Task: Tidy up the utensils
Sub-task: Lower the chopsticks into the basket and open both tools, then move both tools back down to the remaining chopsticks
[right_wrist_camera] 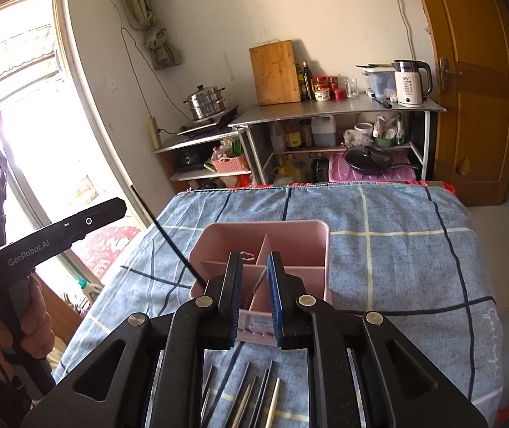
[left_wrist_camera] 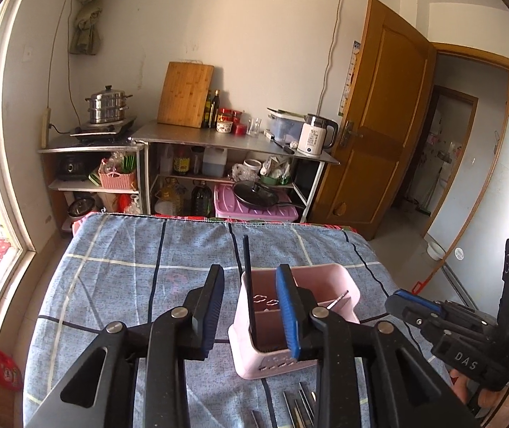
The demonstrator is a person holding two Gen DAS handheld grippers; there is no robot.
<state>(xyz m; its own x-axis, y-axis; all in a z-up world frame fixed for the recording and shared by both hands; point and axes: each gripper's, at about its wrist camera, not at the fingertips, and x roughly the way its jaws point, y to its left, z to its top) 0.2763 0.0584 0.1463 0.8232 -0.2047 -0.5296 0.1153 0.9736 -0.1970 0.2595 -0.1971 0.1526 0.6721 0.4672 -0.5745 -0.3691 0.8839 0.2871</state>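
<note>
A pink utensil holder (left_wrist_camera: pixel 304 278) with inner dividers stands on the blue checked cloth; it also shows in the right wrist view (right_wrist_camera: pixel 290 235). A black chopstick (left_wrist_camera: pixel 249 285) stands in its near-left compartment, leaning out; it also shows in the right wrist view (right_wrist_camera: pixel 169 235). My left gripper (left_wrist_camera: pixel 251 306) is open just above the holder, its jaws either side of the chopstick without touching. My right gripper (right_wrist_camera: pixel 254 292) is open above the holder's near edge, and a thin metal-tipped chopstick (right_wrist_camera: pixel 258 281) lies in the compartment between its jaws. Several loose chopsticks (right_wrist_camera: pixel 247 396) lie on the cloth in front.
The table under the cloth (left_wrist_camera: pixel 129 249) ends at its far edge before metal kitchen shelves (left_wrist_camera: pixel 233 139) with pots, bottles and a kettle. A wooden door (left_wrist_camera: pixel 376 114) stands open at the right. A window (right_wrist_camera: pixel 22 107) is on the left.
</note>
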